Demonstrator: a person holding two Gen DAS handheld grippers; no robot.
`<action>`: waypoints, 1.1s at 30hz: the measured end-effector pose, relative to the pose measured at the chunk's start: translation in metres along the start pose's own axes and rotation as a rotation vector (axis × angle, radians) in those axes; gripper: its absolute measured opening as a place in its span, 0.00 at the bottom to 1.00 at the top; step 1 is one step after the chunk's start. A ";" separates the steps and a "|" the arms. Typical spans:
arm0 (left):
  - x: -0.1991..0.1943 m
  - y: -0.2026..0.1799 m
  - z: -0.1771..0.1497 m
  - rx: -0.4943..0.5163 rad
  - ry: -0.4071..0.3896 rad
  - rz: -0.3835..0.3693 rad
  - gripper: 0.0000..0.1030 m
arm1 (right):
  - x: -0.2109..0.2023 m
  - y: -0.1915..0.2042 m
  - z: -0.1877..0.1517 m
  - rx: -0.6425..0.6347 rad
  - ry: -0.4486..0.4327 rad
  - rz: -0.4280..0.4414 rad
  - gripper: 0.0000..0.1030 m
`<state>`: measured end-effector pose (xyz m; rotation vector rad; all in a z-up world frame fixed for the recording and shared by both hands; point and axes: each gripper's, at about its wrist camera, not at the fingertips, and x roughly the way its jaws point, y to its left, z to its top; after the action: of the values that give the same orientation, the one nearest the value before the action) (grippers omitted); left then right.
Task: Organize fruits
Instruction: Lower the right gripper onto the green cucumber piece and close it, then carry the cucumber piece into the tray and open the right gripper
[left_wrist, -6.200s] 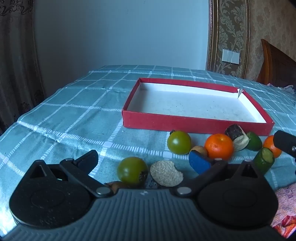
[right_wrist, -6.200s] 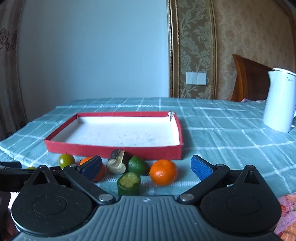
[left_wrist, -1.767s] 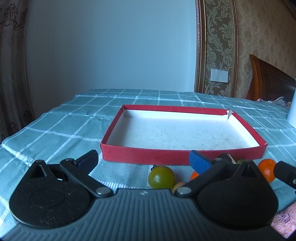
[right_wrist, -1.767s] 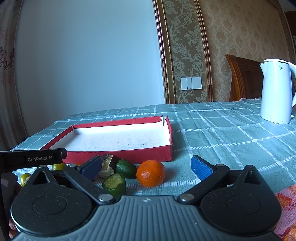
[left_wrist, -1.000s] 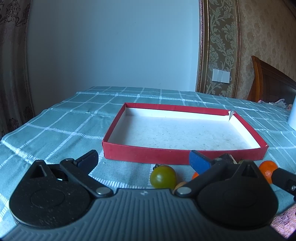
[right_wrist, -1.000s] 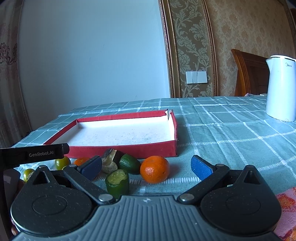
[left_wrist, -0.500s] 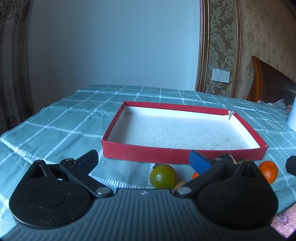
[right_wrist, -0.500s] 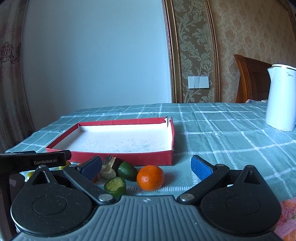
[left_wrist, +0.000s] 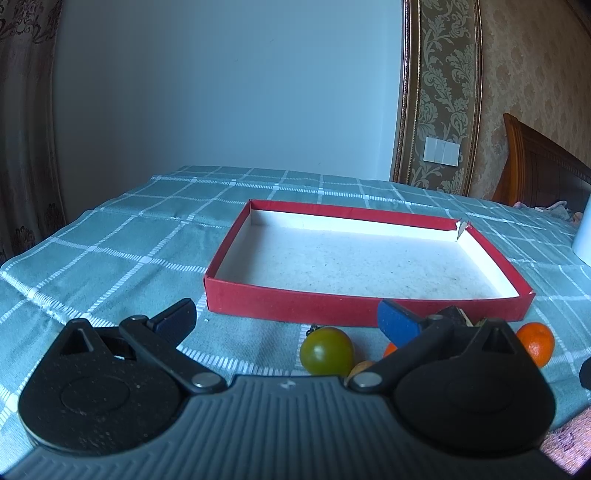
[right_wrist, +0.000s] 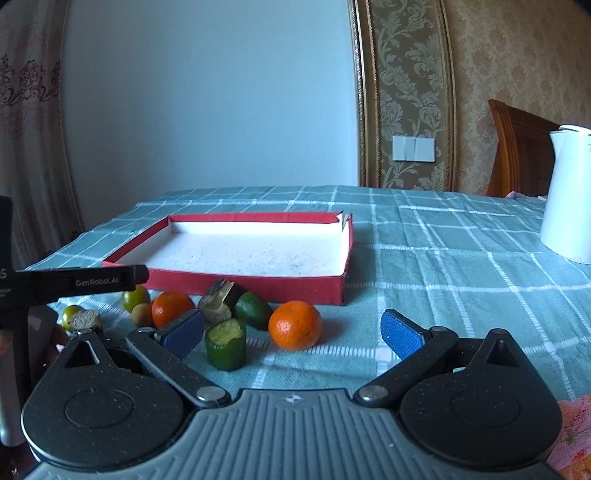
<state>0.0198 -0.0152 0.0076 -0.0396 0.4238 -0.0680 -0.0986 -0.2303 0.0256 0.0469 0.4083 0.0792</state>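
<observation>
Plainly both the left gripper (left_wrist: 286, 319) and right gripper (right_wrist: 291, 330) gape empty; round fruit before the red tray (right_wrist: 314, 286), like the orange (right_wrist: 294, 325), may roll if nudged

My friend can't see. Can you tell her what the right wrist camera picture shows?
An open right hand-held gripper points at fruit lying on a green checked tablecloth: an orange and a cut green piece are nearest. Behind them sits an empty red tray, with a white kettle at far right.

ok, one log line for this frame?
phase: pre-grasp | left gripper: open, empty | right gripper: open, empty | tray: empty | fruit: on cloth before tray
</observation>
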 end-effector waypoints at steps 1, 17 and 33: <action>0.000 0.000 0.000 -0.001 0.000 0.000 1.00 | -0.001 0.001 -0.001 -0.005 0.003 0.005 0.99; 0.001 0.001 0.000 -0.004 0.001 -0.003 1.00 | 0.030 0.036 -0.003 -0.082 0.106 0.118 0.57; 0.001 0.003 0.000 -0.013 0.007 -0.019 1.00 | 0.037 0.033 0.014 -0.060 0.078 0.123 0.29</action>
<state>0.0210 -0.0121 0.0070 -0.0564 0.4305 -0.0838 -0.0615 -0.1952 0.0253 0.0095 0.4810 0.2146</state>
